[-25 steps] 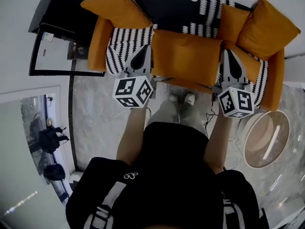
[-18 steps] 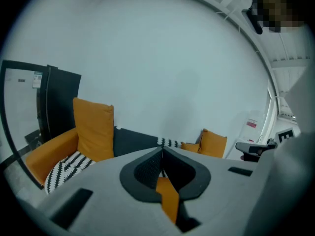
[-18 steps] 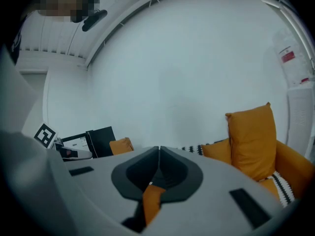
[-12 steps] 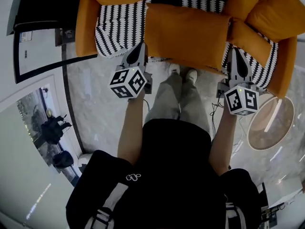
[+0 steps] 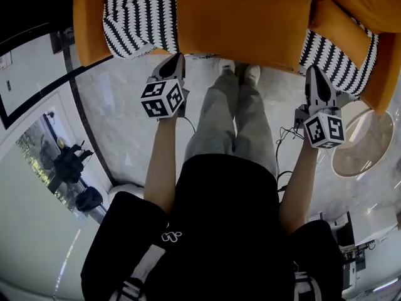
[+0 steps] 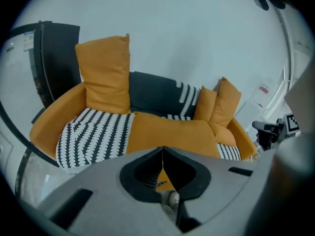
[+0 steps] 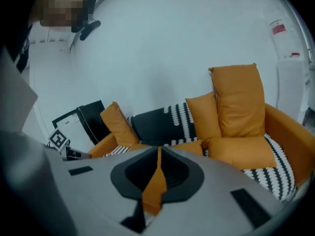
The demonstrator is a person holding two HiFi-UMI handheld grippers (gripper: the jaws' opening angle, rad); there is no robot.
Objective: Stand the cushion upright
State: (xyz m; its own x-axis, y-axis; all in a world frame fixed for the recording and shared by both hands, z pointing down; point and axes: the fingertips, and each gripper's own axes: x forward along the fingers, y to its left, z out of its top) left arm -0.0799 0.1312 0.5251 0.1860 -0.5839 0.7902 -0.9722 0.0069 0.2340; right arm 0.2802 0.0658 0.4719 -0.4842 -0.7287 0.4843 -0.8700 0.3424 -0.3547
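Note:
A large orange cushion (image 5: pixel 241 17) lies flat on the middle of the black-and-white striped sofa seat (image 5: pixel 141 17). It also shows in the left gripper view as a flat orange cushion (image 6: pixel 172 132). My left gripper (image 5: pixel 175 58) hangs shut and empty in front of the sofa's edge, left of the cushion and apart from it. My right gripper (image 5: pixel 314 69) is shut too, holding nothing, by the seat's front right edge. In both gripper views the jaws meet, left gripper (image 6: pixel 162 149) and right gripper (image 7: pixel 158 151), with only sofa orange showing past them.
Other orange cushions stand at the sofa's ends: one upright cushion (image 6: pixel 105 75) at left, a pair of cushions (image 7: pixel 238 102) at right. A round glass side table (image 5: pixel 358 148) sits right of the sofa. The person's legs (image 5: pixel 235 115) stand between the grippers. A black frame (image 5: pixel 31 55) lies left.
Both grippers have dropped and pulled back from the cushion's front corners to below the sofa's front edge. The cushion lies as before.

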